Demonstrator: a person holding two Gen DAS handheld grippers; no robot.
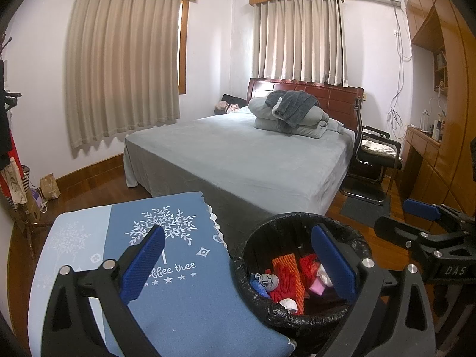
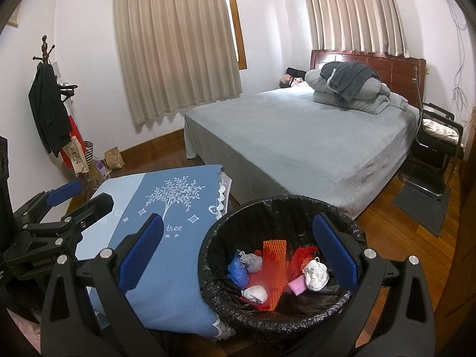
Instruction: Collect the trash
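Blue-padded left gripper (image 1: 238, 264), jaws spread wide and holding nothing, poised above the seam between a blue tablecloth (image 1: 178, 306) and a trash bin (image 1: 297, 223). Right gripper (image 2: 238, 255), equally wide open and empty, raised over the same bin, one finger across the cloth, the other over the bin's far rim. Each tool visible at the edge of the other's view.

Bin lined with a black plastic bag, standing on the wooden floor (image 2: 395, 238) just beside the cloth-covered table. Inside, collected trash: an orange foam net sleeve (image 2: 275, 267), a crumpled blue wad (image 2: 238, 270), a grey scrap (image 2: 253, 261), red plastic wrap (image 2: 300, 257), two white crumpled tissues (image 2: 315, 273), a pink piece (image 2: 296, 286). Tablecloth printed with a white tree and the partly hidden word "thee".

Beyond, a bed (image 1: 253, 154) under a grey sheet, folded grey bedding (image 1: 291, 113) piled near the dark red headboard. Beige curtains (image 1: 122, 59) drawn over two windows. Black chair (image 1: 374, 154) beside the bed, coat stand (image 2: 50, 104) hung with dark clothes at the left wall, paper bag (image 2: 114, 157) on the floor near it.
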